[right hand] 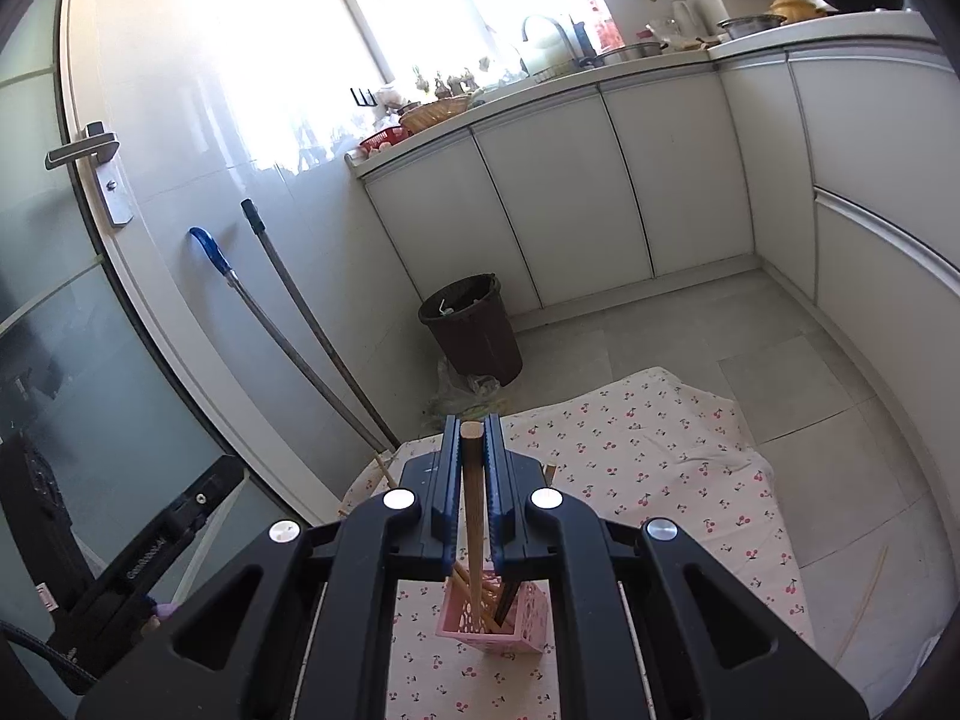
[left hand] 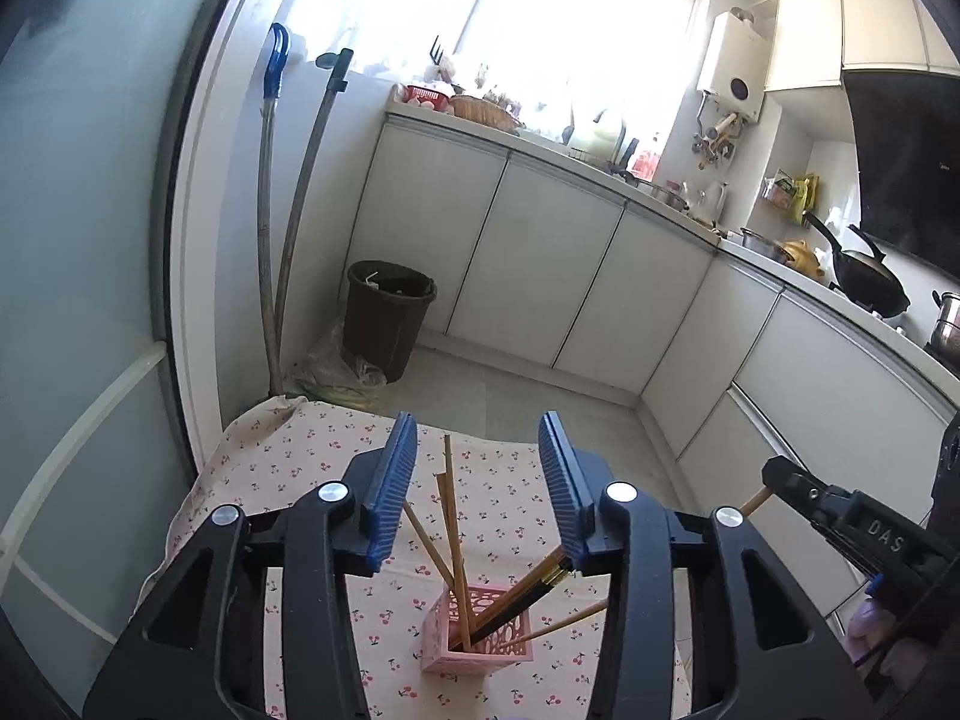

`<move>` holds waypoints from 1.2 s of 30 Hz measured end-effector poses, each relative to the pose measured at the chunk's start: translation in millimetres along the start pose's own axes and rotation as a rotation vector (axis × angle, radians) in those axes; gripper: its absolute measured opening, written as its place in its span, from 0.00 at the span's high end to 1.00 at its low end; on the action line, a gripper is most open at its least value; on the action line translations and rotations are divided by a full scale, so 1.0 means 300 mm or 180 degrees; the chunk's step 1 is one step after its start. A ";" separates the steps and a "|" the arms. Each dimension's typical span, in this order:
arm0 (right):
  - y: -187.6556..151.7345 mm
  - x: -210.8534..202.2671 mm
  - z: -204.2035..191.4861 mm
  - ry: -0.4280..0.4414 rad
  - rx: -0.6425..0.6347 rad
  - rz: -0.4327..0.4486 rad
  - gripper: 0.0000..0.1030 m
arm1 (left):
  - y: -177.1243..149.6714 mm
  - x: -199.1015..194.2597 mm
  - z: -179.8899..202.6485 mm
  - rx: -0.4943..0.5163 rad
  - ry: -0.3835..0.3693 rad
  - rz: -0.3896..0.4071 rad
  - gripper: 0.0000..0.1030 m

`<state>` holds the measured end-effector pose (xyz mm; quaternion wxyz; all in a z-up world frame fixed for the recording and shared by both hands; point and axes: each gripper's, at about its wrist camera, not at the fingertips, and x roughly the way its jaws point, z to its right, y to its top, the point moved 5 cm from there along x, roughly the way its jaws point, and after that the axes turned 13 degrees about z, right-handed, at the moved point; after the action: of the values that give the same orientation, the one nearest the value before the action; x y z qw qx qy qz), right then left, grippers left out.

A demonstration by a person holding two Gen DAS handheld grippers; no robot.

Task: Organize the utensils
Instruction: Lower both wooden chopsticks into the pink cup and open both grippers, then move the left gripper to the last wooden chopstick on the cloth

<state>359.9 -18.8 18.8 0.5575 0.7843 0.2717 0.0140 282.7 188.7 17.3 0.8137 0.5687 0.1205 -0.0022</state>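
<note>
Chopsticks stand loose in the pink cut-out holder, which sits on the cherry-print cloth covering the table; we count several pale wooden sticks leaning left and upright, one dark pair with gold bands slanting right, and one more pale stick angled low to the right; our left gripper hangs above and behind the holder with its blue pads parted about halfway, nothing pressed between them, though the sticks rise into the gap as the left wrist view has it; our right gripper is clamped narrow on a single brown wooden chopstick, whose round end shows just past the fingertips and whose lower end reaches down into the holder among the others; in the left wrist view the right gripper shows at the right edge, a pale stick tip poking out beside it; on the cloth at the far right of the right wrist view lies one thin pale stick, well apart from the holder; beyond the table, a brown bin on the tiled floor, two long handles leaning on the wall, white cabinets under a cluttered counter, bright window behind.
</note>
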 end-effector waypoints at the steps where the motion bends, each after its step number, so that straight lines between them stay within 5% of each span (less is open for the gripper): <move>1: -0.002 0.005 -0.004 -0.0012 -0.0013 0.0006 0.93 | 0.002 -0.006 -0.002 -0.0023 -0.0006 0.0010 0.56; 8: -0.032 0.063 -0.032 -0.0012 -0.0005 0.0042 0.88 | -0.025 0.036 0.010 0.0046 0.0001 -0.0091 0.56; 10: -0.067 0.094 -0.039 0.0008 -0.0095 -0.0042 0.62 | -0.055 0.058 0.016 0.0143 0.0061 -0.0163 0.56; 16: -0.137 0.087 -0.062 -0.0130 -0.0455 -0.0219 0.60 | -0.117 0.066 0.061 0.0448 0.0135 -0.0249 0.55; 23: -0.186 0.012 -0.008 -0.0405 -0.0761 -0.0270 0.58 | -0.189 0.047 0.092 0.0657 0.0242 -0.0313 0.39; 31: -0.288 -0.084 0.163 -0.0859 -0.0823 -0.0425 0.23 | -0.349 0.050 0.118 0.0623 0.0246 -0.0672 0.16; 36: -0.312 -0.165 0.297 -0.1195 -0.0782 -0.0460 0.15 | -0.471 0.065 0.163 0.0653 0.0192 -0.0988 0.09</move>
<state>308.2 -96.3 -83.5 0.6891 0.6780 0.2149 -0.1390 291.2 96.1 -101.6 0.7373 0.6231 0.2303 -0.1230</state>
